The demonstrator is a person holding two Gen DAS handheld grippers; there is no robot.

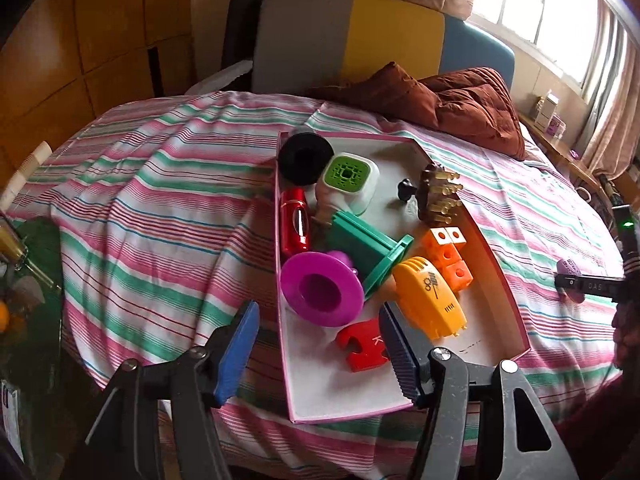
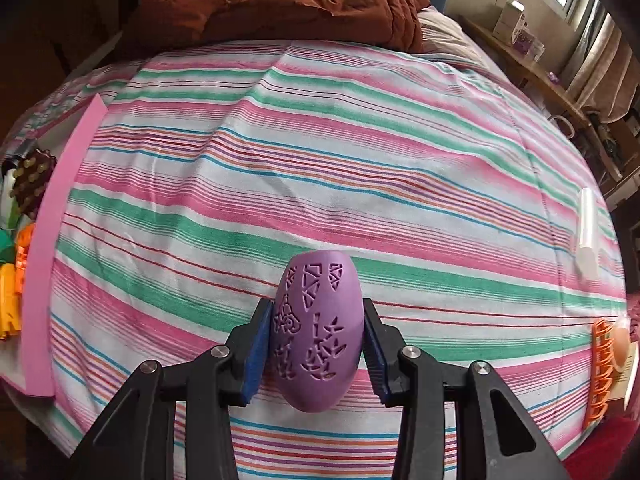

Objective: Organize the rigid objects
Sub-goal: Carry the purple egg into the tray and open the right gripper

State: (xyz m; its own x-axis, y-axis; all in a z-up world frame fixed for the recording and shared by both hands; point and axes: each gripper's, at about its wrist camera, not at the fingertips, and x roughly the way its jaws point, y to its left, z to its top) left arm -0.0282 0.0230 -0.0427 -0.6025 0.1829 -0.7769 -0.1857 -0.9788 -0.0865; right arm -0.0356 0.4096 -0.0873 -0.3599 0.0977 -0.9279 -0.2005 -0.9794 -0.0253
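My left gripper [image 1: 320,344] tilts steeply downward, its jaws standing apart with nothing pressed between the ribbed blue pads [image 1: 236,356]; the black linkage arms spread wide below them. My right gripper [image 2: 318,344] points more steeply down, its jaws closed on the sides of a purple egg-shaped plastic shell with cut-out patterns [image 2: 316,336], both pads pressing on it. In the left view my right gripper shows at the far right edge.
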